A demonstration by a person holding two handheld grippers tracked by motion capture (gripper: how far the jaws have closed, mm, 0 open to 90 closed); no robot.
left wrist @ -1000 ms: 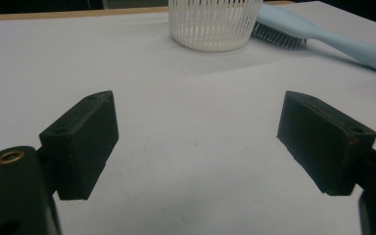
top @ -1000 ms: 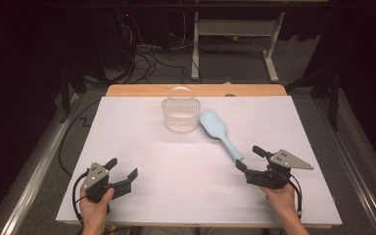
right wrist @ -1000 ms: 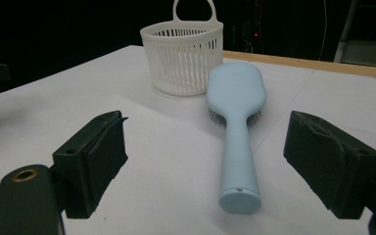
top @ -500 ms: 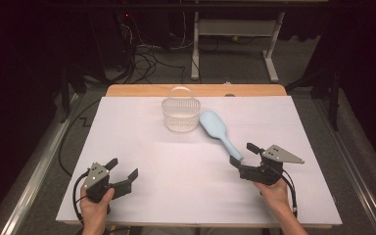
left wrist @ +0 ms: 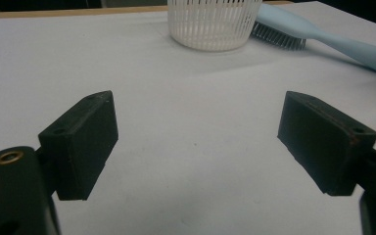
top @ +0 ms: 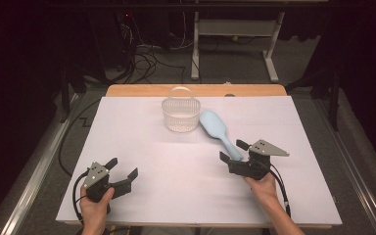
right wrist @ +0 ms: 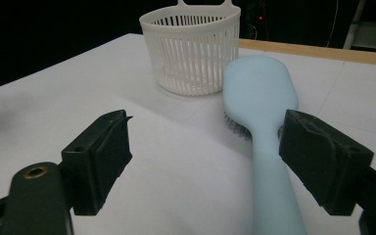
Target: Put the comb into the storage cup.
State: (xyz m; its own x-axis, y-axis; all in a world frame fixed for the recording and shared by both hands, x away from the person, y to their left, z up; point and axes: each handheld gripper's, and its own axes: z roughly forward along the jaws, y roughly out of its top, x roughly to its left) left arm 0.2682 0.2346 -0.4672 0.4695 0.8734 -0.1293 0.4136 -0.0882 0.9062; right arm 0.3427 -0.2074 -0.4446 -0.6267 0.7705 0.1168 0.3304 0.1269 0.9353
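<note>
High view: right gripper spread at the handle end of the blue hairbrush, which lies just beside the white basket.
Left gripper view: left gripper spread, holding nothing.
Right gripper view: handle sits off-centre, near one jaw.
Risk: closing now could skid the brush aside.

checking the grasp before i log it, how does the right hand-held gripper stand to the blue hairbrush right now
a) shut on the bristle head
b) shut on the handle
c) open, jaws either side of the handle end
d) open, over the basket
c: the right hand-held gripper is open, with the handle of the blue hairbrush running up between its spread jaws, close to the right one, not yet clamped.
</note>
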